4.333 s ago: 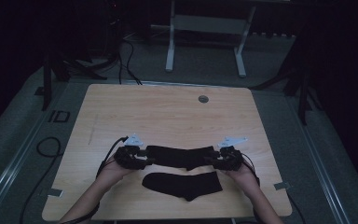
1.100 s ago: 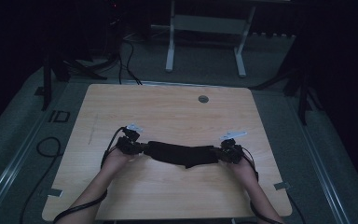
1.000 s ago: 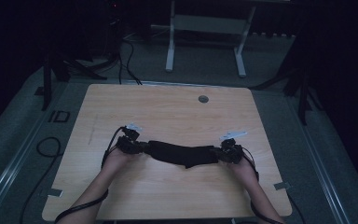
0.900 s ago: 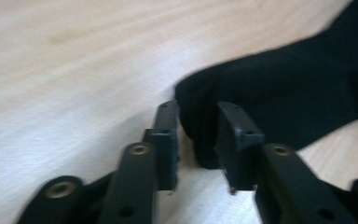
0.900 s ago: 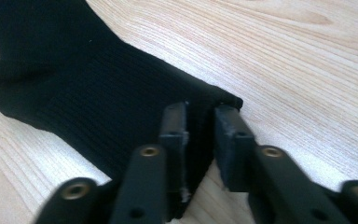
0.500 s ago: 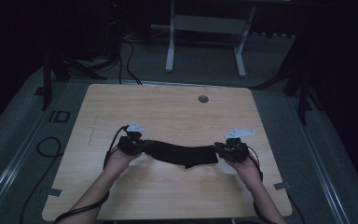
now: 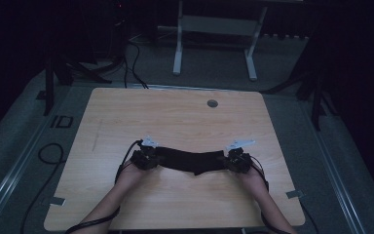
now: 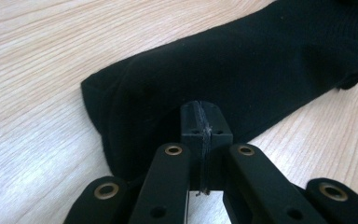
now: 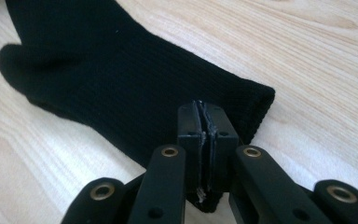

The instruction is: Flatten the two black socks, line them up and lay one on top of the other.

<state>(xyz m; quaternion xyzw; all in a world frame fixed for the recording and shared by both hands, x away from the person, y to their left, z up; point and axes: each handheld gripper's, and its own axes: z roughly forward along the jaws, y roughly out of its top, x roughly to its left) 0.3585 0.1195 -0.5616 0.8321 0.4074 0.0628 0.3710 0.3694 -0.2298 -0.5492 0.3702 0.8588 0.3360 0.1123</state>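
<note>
Black sock [image 7: 191, 160], both tools clamped on ends

socks [image 7: 190, 161]: 1 visible | claws: 2, left [image 7: 152, 157], right [image 7: 229, 160] | table [image 7: 175, 117]: 1

Left gripper [image 7: 145, 158] — held in the left hand [image 7: 129, 174], forearm entering from the bottom edge; jaws pressed together, having just been closing, cloth pinched between the pads. Right gripper [image 7: 236, 161] — in the right hand [image 7: 253, 178], forearm likewise low; jaws together, just closed further, cloth pinched too.
</note>
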